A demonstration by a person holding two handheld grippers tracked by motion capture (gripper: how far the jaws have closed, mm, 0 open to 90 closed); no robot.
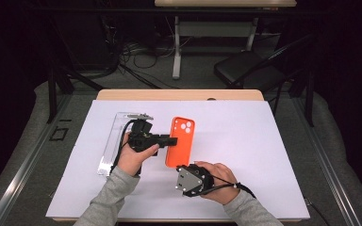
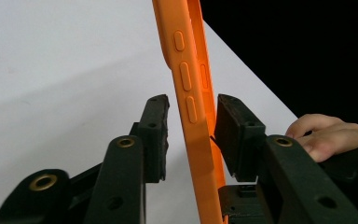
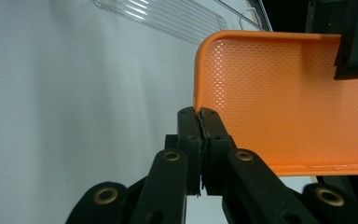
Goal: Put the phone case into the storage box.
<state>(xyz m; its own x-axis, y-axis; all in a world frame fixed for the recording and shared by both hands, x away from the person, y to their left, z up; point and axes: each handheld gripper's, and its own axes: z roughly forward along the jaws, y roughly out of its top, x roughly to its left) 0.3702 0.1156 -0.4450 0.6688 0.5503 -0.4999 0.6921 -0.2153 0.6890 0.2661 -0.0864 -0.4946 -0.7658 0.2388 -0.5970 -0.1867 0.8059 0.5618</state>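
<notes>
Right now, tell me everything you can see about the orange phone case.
The orange phone case looks like soft rubbery plastic, with camera holes at its far end and raised buttons along one side. Its inside is dimpled and holds no phone. It sits over the white table cover, beside a clear plastic tray. The right tongs are shut on its near edge. The left tongs straddle its button side, one pad against the inner wall, the other pad apart from the outside.
</notes>
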